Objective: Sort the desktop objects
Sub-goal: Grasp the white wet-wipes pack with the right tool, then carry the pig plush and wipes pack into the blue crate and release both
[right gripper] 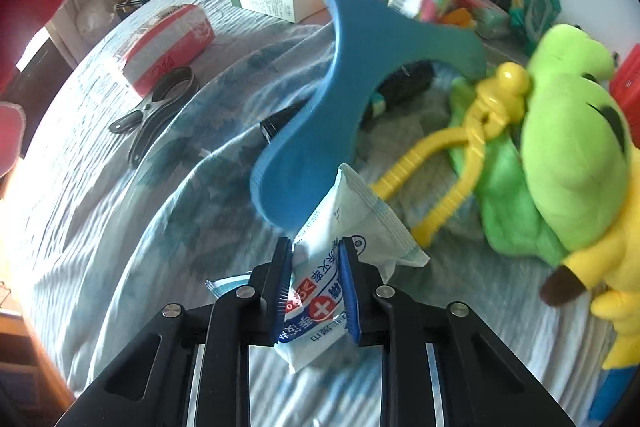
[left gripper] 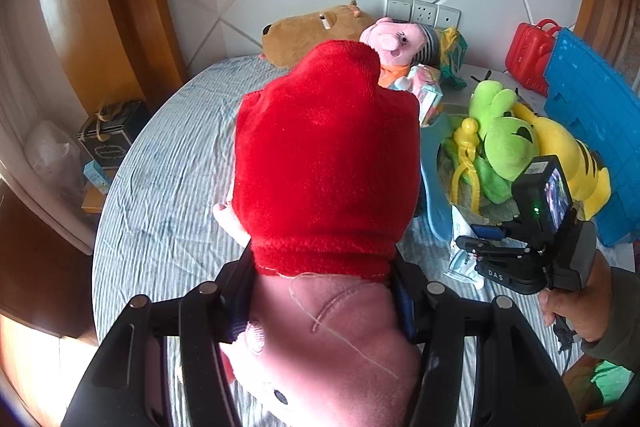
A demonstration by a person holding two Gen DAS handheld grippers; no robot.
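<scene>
Plush filled the left tool (left gripper: 324,291), clamped on a pink doll in red (left gripper: 326,163) above the striped surface (left gripper: 160,187). The right tool (right gripper: 316,291) gripped a white packet (right gripper: 340,247); beyond lay a green plush (right gripper: 572,163).

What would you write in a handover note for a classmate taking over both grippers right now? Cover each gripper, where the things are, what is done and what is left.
Left gripper: shut on a pink plush in a red dress, held above the striped cloth.
Right gripper: shut on a white sachet pack, lifted off the cloth.
Plush pile at the right: green plush, yellow plush, yellow plastic toy. Another pink plush lies at the back.
Still loose on the cloth: scissors, red and white box, green and white box.
Done: both items picked.
Left: place both, then sort the rest.
</scene>
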